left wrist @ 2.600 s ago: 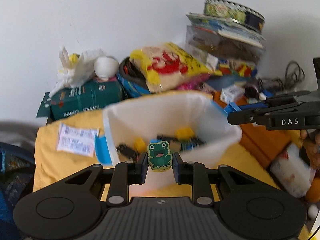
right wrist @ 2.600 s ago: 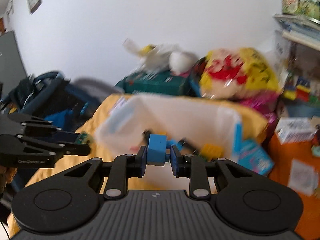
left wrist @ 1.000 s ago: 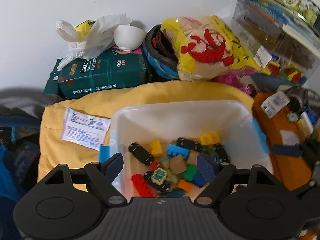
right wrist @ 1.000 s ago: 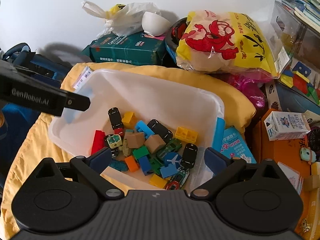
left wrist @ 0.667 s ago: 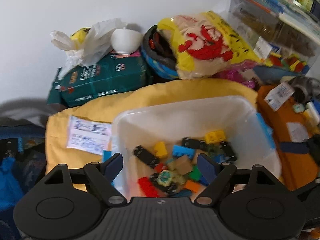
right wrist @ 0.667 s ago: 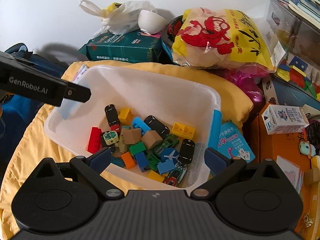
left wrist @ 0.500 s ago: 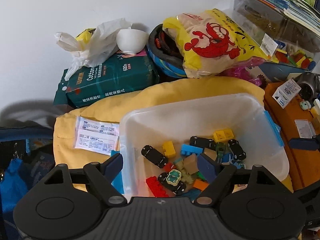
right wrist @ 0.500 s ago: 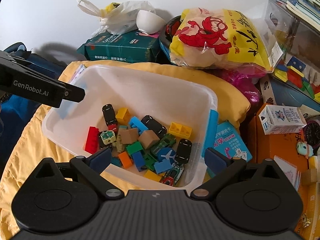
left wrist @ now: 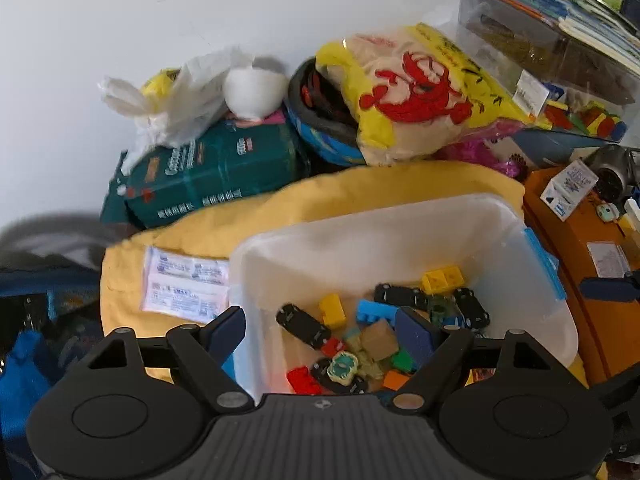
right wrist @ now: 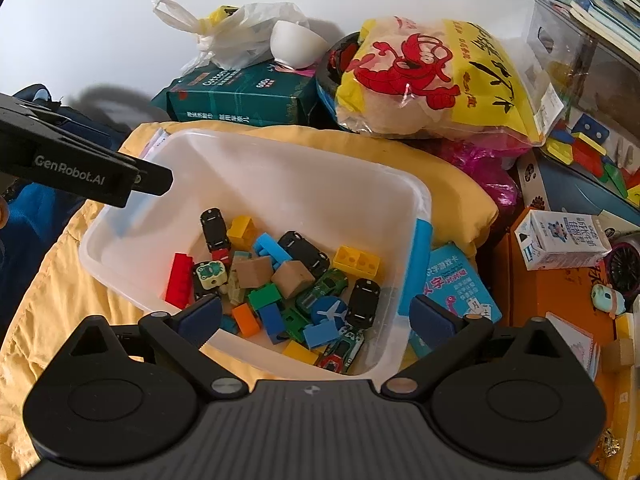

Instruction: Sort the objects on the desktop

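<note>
**Both grippers empty over bin**

Left gripper (left wrist: 320, 328) and right gripper (right wrist: 316, 314) spread wide, holding nothing, above near rim of clear bin (right wrist: 304, 176). Frog toy (right wrist: 209, 274) and blue brick (right wrist: 271, 249) lie inside among blocks. Yellow cloth (right wrist: 456, 184) underneath; snack bag (right wrist: 436, 80) behind.

- The bin (right wrist: 408, 200) sits on a cloth (right wrist: 460, 184).
- Toy blocks (right wrist: 356, 262) and toy cars (right wrist: 303, 252) lie heaped in the bin's near right part.
- A packet (left wrist: 186, 290) lies on the cloth, just left of the bin.
- Behind the cloth: a tissue pack (right wrist: 244, 98) at left, a snack bag (right wrist: 440, 76) at right.
- A bowl (right wrist: 294, 44) rests on the tissue pack.
- A card box (right wrist: 460, 284) lies just right of the bin.
- A milk carton (right wrist: 560, 238) stands further right.
</note>
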`<state>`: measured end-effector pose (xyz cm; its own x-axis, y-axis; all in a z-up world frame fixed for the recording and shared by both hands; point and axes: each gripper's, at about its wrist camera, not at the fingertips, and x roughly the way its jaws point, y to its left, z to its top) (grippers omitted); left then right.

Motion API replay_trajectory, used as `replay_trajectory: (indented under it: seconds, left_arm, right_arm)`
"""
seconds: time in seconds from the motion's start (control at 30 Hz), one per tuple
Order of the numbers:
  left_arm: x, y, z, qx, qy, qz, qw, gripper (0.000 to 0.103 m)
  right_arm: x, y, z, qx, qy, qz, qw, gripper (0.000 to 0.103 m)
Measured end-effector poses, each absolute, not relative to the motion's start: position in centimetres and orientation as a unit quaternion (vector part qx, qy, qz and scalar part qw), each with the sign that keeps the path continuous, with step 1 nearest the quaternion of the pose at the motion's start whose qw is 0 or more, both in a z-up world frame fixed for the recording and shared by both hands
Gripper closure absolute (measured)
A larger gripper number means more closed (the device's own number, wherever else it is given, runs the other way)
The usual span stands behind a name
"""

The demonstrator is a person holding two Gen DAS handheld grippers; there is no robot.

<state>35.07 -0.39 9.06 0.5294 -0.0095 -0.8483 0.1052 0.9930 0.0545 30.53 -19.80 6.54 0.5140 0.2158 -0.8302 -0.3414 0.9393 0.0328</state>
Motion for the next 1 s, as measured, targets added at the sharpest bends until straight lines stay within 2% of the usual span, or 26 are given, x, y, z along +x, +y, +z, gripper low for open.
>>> replay_trajectory:
  seconds: [0.27, 0.6, 1.0]
  left_arm:
    - [35.4, -0.5, 8.8, 0.055, 0.489, -0.024, 0.870, 0.018]
    - [35.8, -1.0, 8.7, 0.060, 0.474, -0.039, 0.877, 0.010]
    - [36.0, -0.6, 8.2, 0.047, 0.477, -0.030, 0.877, 0.010]
  right_arm:
    - [31.1, -20.4, 6.7, -0.064, 0.464, 0.155, 0.870, 0.001]
    - [31.2, -20.9, 6.1, -0.062, 0.466, 0.157, 0.868, 0.000]
    - [31.6, -21.3, 6.1, -0.061, 0.466, 0.156, 0.869, 0.000]
